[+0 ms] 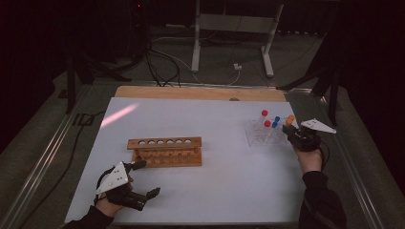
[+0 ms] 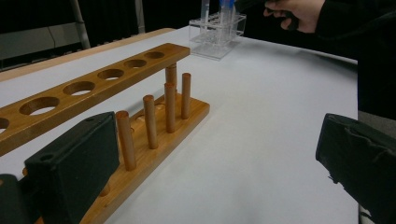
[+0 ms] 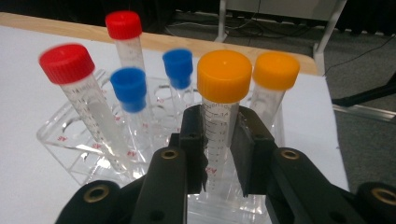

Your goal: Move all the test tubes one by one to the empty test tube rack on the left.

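Right gripper [image 3: 218, 154] clamped on the near orange-capped tube [image 3: 223, 119], pads pressing the wall just below the cap; the tube stands in the clear rack [image 1: 261, 136] at about two o'clock on the table [image 1: 210, 191]. Left gripper [image 1: 138, 183] rests at seven o'clock, jaws wide apart and empty, beside the wooden rack [image 1: 165, 143]. To do the lift well — draw the tube straight up along its own axis, clear of the second orange-capped tube [image 3: 274, 88] just beside it — and keep the hold square.
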`<state>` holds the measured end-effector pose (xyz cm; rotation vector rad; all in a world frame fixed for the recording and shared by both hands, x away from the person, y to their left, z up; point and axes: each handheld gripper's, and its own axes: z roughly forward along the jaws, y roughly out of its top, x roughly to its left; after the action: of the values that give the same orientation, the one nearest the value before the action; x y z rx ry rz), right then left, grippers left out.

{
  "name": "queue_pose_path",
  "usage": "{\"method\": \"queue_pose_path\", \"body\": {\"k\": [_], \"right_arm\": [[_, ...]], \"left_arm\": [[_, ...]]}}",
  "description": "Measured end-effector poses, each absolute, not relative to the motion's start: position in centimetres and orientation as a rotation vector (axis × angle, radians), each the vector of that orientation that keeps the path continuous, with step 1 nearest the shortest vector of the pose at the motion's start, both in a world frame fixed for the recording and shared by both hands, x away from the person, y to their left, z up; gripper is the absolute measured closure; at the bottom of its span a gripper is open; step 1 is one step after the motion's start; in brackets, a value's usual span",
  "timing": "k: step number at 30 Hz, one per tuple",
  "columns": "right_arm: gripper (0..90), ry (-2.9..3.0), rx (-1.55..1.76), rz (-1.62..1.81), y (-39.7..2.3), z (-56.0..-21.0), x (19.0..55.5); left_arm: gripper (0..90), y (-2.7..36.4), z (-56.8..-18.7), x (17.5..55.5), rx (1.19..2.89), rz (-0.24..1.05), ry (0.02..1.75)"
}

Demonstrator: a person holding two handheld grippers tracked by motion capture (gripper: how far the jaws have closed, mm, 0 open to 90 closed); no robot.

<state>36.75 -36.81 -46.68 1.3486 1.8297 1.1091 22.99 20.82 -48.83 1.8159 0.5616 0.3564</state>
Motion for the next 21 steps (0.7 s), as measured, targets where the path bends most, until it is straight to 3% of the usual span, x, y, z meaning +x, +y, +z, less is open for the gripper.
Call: {"method": "queue_pose_path", "body": {"k": [21], "right_arm": [[74.9, 1.829, 1.232, 1.125, -36.4, -40.8, 35.7]], "left_arm": [[0.6, 20.7, -48.8, 23.0, 1.804, 0.351, 0.560]]}}
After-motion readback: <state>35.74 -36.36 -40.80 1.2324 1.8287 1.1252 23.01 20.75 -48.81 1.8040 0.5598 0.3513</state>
